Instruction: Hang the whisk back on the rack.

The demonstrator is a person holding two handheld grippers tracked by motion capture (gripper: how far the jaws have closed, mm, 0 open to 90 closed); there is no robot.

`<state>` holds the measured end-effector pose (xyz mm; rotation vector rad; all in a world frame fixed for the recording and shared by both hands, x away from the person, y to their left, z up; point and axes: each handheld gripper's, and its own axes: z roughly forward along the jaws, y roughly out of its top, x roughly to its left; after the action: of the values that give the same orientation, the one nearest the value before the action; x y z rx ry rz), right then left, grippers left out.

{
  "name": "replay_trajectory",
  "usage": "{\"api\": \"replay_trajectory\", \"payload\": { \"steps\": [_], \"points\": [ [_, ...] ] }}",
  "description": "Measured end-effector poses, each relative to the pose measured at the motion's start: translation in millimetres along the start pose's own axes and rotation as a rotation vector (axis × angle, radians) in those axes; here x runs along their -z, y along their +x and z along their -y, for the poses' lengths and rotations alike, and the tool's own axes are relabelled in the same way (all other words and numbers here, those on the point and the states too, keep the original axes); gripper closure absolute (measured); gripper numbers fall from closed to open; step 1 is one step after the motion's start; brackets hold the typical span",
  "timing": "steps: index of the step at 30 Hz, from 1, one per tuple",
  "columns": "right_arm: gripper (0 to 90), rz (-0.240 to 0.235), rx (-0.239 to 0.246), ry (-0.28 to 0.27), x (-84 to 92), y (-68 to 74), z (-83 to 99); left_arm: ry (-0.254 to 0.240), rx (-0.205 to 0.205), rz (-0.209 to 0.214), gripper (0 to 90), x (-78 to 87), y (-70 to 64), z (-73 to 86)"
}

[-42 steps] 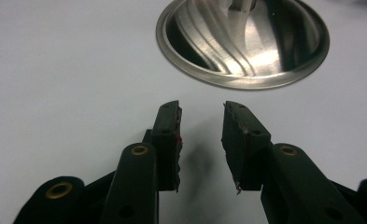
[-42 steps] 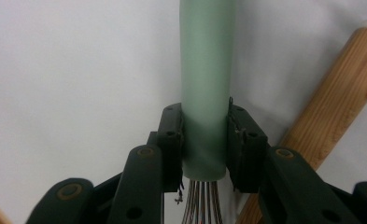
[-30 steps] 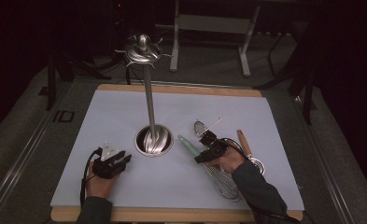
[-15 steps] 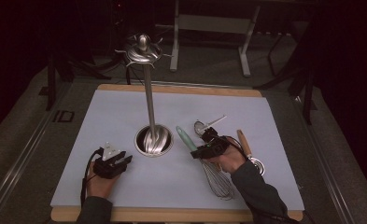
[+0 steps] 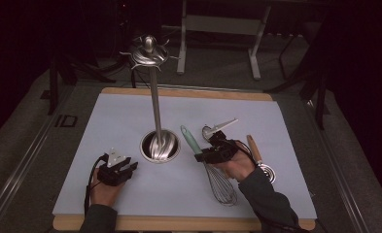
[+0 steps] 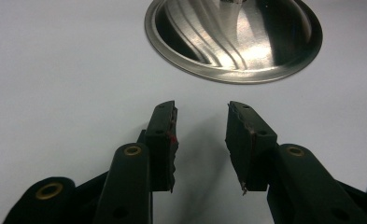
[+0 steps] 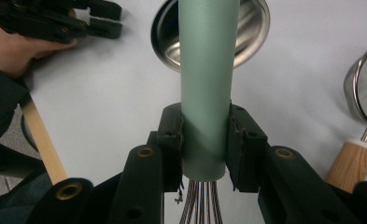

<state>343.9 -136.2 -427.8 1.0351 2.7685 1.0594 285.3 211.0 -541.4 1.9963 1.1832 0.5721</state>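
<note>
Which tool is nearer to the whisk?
Right. The right tool is clamped on the whisk at its green handle; the left tool rests open across the stand's round base, apart from it.

A tall steel rack (image 5: 154,104) with hooks on top stands on its round base (image 5: 160,145) on the white table (image 5: 130,121). Right of it lie a small strainer (image 5: 218,127) and a wooden-handled utensil (image 5: 254,150).

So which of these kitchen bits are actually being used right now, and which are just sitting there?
In use:
- whisk, green handle clamped in the right gripper
- steel hanging stand

Lying about:
- wooden-handled strainer
- small tool behind the right hand
- left gripper, open, holding nothing
</note>
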Motion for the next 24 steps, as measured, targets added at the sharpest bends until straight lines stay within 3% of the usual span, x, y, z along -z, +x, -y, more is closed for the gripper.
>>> {"api": "replay_trajectory", "payload": {
  "steps": [9, 14, 15, 24],
  "points": [
    [69.6, 0.036, 0.056, -0.052, 5.8, 12.4, -5.3, 0.001, 0.001, -0.001, 61.7, -0.3, 0.0, 0.0],
    [69.6, 0.044, 0.081, -0.099, 9.1, 20.4, -8.9, -0.001, 0.009, 0.003, 61.7, -0.4, 0.5, 0.1],
    [69.6, 0.048, 0.105, -0.125, 11.7, 25.3, -12.3, -0.001, 0.01, 0.004, 61.6, -0.4, 0.5, 0.1],
    [69.6, 0.036, 0.142, -0.201, 21.2, 34.5, -20.3, 0.001, 0.013, 0.004, 61.2, -0.8, 0.9, 0.0]
  ]
}}
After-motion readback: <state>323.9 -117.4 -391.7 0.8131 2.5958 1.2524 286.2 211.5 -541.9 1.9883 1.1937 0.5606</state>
